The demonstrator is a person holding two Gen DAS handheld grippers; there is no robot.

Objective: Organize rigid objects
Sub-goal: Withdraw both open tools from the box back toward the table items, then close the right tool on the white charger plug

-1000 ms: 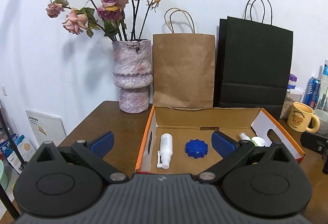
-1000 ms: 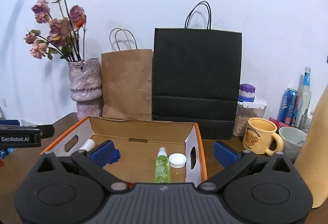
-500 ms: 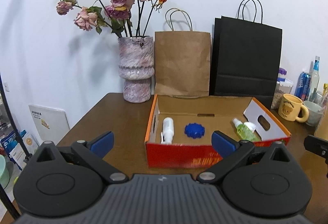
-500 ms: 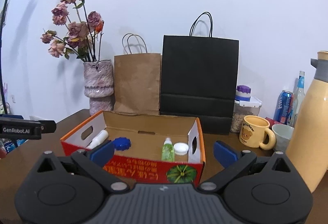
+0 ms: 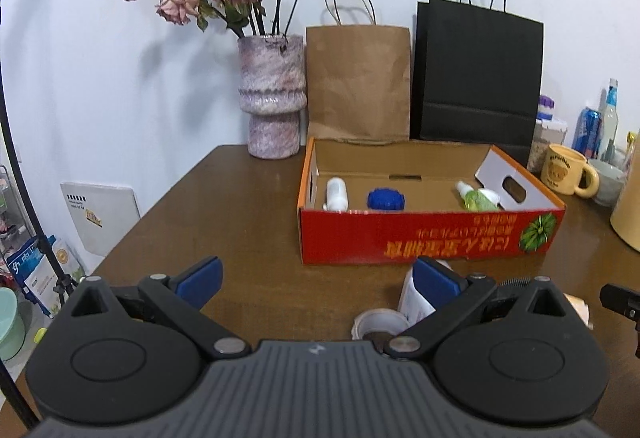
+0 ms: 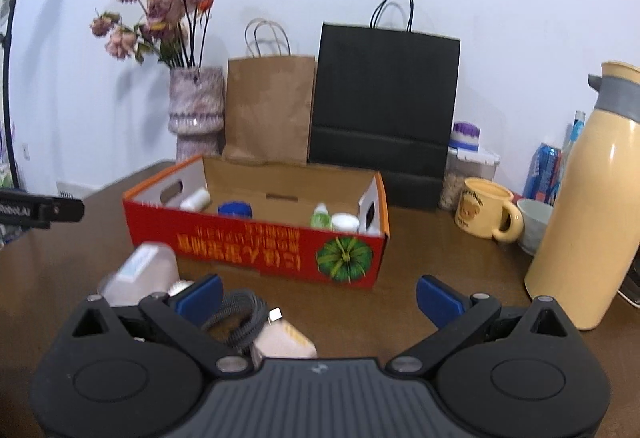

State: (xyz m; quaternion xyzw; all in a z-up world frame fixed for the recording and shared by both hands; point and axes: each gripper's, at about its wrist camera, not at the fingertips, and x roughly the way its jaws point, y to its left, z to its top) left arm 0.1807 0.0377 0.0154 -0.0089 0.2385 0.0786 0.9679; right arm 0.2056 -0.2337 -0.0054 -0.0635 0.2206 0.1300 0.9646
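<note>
The box (image 5: 428, 238) on the bench (image 5: 240, 222) already holds a white bottle (image 5: 336, 193), a blue cap (image 5: 386, 199) and a green bottle (image 5: 476, 199). Left to sort: a clear container (image 6: 140, 272), a cable (image 6: 240, 318) and what may be a small packet (image 6: 282, 342). Both the left gripper (image 5: 316, 280) and right gripper (image 6: 320, 296) are spread apart and carry nothing.

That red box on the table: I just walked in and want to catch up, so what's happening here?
A person with a gripper in each hand is sorting small items into the red box. It already holds a white bottle, a blue cap and a green bottle. Both the left gripper and the right gripper are open and empty, in front of the box, near loose items on the table.
</note>
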